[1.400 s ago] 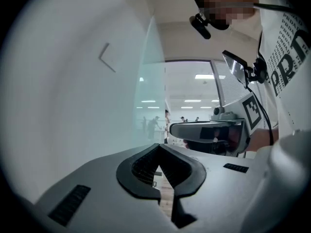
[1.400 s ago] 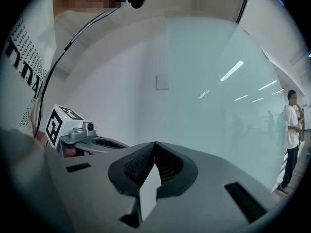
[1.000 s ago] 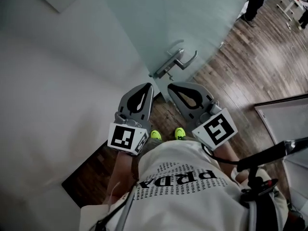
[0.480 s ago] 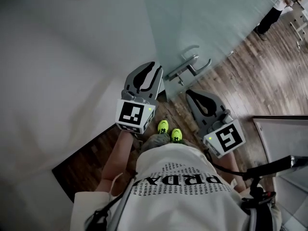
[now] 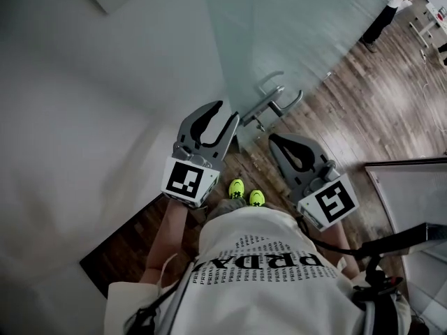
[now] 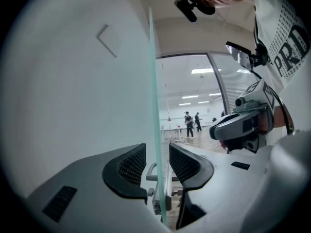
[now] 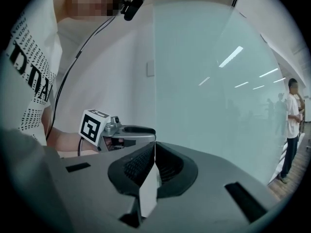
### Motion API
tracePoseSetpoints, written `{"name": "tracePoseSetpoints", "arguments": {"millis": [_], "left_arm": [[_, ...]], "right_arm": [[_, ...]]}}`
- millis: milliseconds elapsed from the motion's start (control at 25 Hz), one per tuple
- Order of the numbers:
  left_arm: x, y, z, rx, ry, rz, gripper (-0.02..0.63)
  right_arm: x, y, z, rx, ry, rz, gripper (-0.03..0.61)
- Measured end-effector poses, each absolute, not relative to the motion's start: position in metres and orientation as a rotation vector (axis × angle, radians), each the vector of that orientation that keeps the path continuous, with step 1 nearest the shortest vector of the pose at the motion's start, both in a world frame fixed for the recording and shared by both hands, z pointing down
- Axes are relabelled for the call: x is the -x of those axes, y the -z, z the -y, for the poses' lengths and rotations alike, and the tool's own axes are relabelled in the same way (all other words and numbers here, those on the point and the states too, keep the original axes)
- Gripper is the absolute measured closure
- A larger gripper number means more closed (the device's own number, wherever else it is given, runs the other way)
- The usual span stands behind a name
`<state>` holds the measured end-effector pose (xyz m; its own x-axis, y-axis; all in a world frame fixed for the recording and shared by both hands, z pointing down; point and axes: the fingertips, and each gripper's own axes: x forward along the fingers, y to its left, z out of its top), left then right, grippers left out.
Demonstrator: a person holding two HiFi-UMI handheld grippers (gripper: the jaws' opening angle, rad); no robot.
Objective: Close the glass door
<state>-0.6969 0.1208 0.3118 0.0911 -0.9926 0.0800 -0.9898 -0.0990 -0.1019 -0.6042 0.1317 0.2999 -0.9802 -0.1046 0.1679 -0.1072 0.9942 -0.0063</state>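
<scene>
Glass door point(image 5: 300, 40) fills the upper middle and right of the head view. Its free edge runs down to centre frame, just beside the white wall point(image 5: 105, 117) on the left. The lever handle point(image 5: 276, 103) sits on the glass right above both claws.

Left claw point(image 5: 227, 112): jaws are opening, straddling the door's edge. The left gripper view shows the glass edge-on between the pads, with a gap on both sides, so nothing is pinched.

Right claw point(image 5: 274, 139): pressed together and empty, parked lower right of the handle, close to the glass but off it.

Step, my read: release phase. The left claw is letting go of the door's edge, which looks like the end of a swing rather than the start. I can't tell from these views whether the door is fully home against its frame; the seam at the wall is not clear.

Next move calls for:
- backing the left claw straight off the edge so the pads don't drag the glass back
- checking the gap at the wall
- if it's short, a flat push near the handle with the closed right claw

Risk: catching the handle on the way out.
</scene>
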Motion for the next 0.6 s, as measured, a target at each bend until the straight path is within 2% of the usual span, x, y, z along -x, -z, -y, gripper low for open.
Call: {"name": "tracePoseSetpoints", "arguments": {"millis": [40, 240, 280, 320, 600], "left_arm": [[0.694, -0.31, -0.12, 2.312, 0.206, -2.092, 0.474], [0.697, -0.305, -0.104, 2.308, 0.184, -2.129, 0.476], [0.694, -0.303, -0.103, 2.316, 0.179, -2.113, 0.488], [0.691, -0.301, -0.101, 2.32, 0.181, -2.105, 0.538], [0.684, -0.285, -0.106, 2.338, 0.219, -2.054, 0.551]], "right_arm": [[0.604, -0.3, -0.132, -0.163, -0.027, 2.963, 0.58], [0.603, -0.29, -0.13, -0.192, -0.036, 2.958, 0.58], [0.602, -0.288, -0.13, -0.202, -0.032, 2.956, 0.58], [0.601, -0.287, -0.127, -0.218, -0.021, 2.952, 0.58], [0.605, -0.268, -0.123, -0.324, 0.025, 2.948, 0.58]]}}
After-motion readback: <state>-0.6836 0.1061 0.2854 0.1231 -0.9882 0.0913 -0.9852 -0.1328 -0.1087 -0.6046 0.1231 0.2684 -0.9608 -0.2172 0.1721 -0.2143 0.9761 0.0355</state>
